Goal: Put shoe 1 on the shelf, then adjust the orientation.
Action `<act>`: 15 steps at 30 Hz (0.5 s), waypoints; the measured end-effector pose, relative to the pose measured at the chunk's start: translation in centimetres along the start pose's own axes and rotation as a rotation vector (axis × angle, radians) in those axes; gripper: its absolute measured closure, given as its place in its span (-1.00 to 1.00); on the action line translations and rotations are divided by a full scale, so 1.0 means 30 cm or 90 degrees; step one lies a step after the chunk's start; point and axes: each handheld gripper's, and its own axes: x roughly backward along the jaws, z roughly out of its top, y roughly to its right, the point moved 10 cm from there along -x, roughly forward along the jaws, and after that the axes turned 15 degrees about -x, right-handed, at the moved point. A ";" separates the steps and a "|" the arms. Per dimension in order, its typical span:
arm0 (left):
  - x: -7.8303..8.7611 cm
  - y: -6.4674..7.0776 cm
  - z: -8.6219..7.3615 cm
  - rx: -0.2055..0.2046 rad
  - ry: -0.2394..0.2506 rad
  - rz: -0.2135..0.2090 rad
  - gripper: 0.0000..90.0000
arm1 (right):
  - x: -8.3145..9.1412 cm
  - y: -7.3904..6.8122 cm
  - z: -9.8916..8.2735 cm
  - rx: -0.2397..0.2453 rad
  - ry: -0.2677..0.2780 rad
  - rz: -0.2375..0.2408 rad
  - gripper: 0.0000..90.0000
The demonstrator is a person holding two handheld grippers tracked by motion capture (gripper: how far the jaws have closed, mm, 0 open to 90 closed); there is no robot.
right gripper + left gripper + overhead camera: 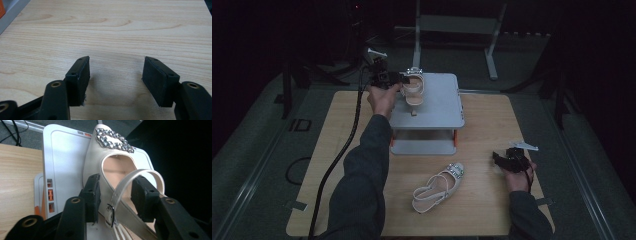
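Now that your left claw (115,195) stands open around the heel strap of the slingback shoe (112,170) on the grey stand (62,157), draw it straight back. Keep your right claw (116,80) open and empty over the tabletop (112,30), ready for the second shoe (439,187).

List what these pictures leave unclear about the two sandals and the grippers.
- Sandal on the grey stand: heel end cut off by the bottom edge of the left gripper view, partly behind the left gripper, whose jaws stand apart around its strap.
- Sandal on the table: buckle detail too small and dim in the high view.
- Right gripper: body cut off by the bottom edge; jaws open over bare wood.
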 end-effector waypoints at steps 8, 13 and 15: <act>0.034 0.018 0.018 -0.022 0.039 -0.003 0.13 | 0.004 -0.003 0.001 0.003 0.002 0.002 -0.14; 0.055 0.012 0.034 -0.041 0.060 0.011 0.07 | 0.018 -0.015 0.010 0.008 0.011 0.006 -0.14; 0.067 0.004 0.040 -0.046 0.071 0.020 0.04 | 0.024 -0.026 0.012 0.011 0.013 0.010 -0.14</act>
